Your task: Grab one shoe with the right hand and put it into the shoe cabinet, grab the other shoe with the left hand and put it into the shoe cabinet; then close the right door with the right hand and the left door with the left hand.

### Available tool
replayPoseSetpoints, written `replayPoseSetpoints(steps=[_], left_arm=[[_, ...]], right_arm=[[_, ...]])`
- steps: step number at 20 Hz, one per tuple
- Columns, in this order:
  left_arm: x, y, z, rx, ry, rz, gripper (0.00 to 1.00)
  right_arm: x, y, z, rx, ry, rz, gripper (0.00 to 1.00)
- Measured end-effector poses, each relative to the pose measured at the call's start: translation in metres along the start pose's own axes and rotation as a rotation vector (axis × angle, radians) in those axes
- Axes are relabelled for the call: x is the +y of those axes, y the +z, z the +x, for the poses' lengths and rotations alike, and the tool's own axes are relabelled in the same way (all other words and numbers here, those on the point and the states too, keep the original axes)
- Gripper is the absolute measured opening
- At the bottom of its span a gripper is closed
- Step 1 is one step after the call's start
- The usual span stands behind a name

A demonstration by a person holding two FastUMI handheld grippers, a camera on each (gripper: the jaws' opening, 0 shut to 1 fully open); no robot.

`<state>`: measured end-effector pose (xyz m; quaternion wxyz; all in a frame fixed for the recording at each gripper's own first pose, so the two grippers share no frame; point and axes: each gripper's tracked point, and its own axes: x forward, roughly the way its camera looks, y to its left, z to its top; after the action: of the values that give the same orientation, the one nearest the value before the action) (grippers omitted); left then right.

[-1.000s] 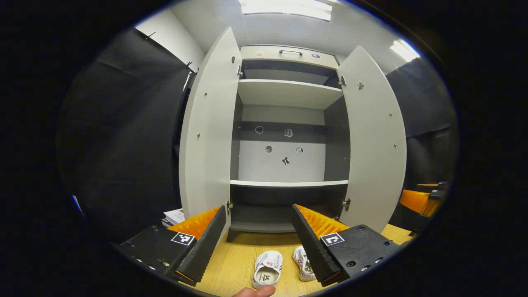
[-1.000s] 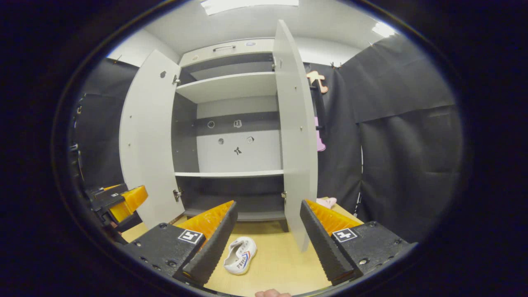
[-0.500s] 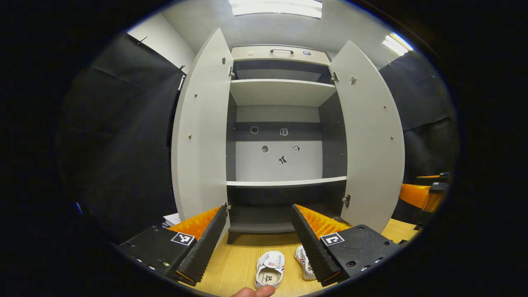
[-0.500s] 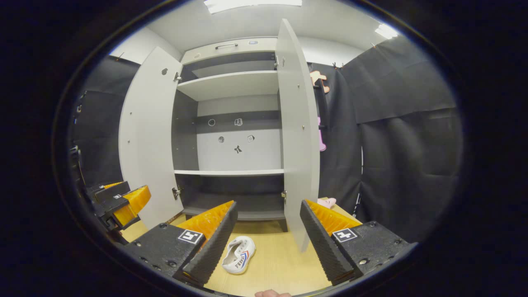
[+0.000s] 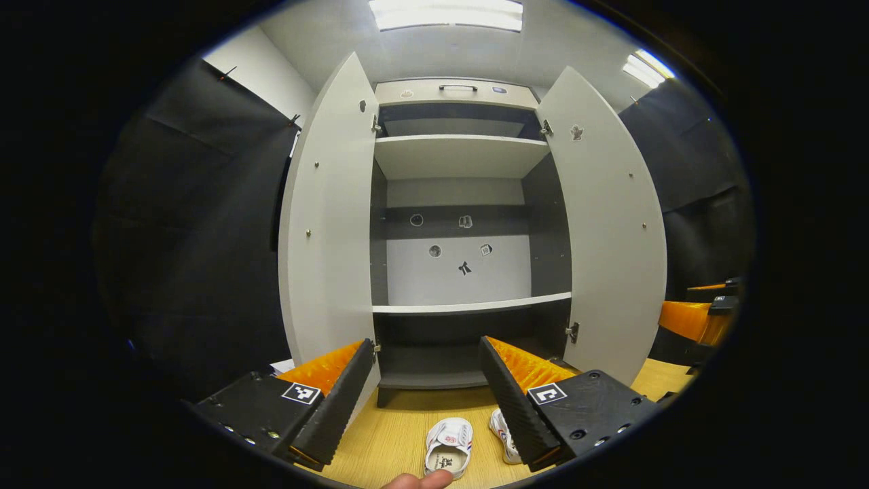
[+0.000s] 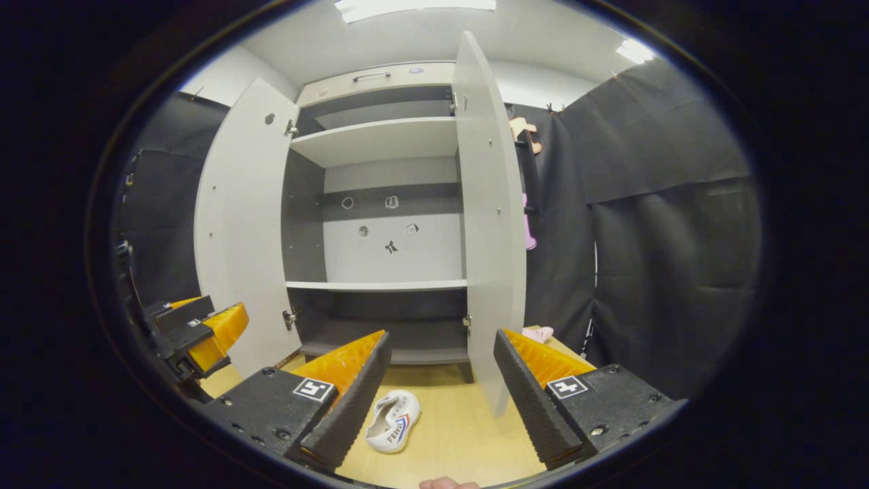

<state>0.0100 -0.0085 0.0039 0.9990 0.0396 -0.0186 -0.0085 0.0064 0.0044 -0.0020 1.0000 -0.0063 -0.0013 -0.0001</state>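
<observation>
In the left gripper view, the left gripper [image 5: 426,397] hangs spread and empty, two shoes [image 5: 448,445] on the floor at six o'clock before the open shoe cabinet [image 5: 468,309], while in the right gripper view the right gripper [image 6: 441,387], likewise spread, aims toward one shoe [image 6: 394,421] at seven o'clock, apparently ready to grab.

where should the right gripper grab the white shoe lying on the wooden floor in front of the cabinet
Probably across its middle, coming down from above. In the right gripper view the shoe lies tilted on its side on the floor, so the fingers could straddle sole and upper. The right gripper is open wide enough.
</observation>
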Motion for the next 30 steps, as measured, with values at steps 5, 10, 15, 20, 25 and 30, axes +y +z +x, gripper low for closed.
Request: replayPoseSetpoints(steps=[5, 10, 15, 20, 25, 30], left_arm=[[0.001, 0.001, -0.003, -0.003, 0.001, 0.003, 0.95], [0.004, 0.002, -0.01, -0.009, 0.006, 0.007, 0.95], [0.018, -0.001, -0.016, -0.003, 0.035, 0.013, 0.94], [0.033, -0.012, -0.023, 0.034, 0.06, 0.011, 0.94], [0.05, -0.023, -0.023, 0.058, 0.087, 0.029, 0.95], [0.054, -0.034, -0.018, 0.081, 0.085, 0.033, 0.95]], right_arm=[[0.008, -0.003, 0.0, 0.007, 0.023, 0.013, 0.94], [0.031, -0.041, 0.01, 0.106, 0.095, 0.003, 0.99], [0.074, -0.112, 0.035, 0.256, 0.212, -0.015, 0.99], [0.113, -0.203, 0.066, 0.49, 0.297, 0.014, 0.99], [0.127, -0.257, 0.09, 0.621, 0.306, 0.027, 0.88], [0.132, -0.291, 0.117, 0.687, 0.281, 0.012, 0.77]])
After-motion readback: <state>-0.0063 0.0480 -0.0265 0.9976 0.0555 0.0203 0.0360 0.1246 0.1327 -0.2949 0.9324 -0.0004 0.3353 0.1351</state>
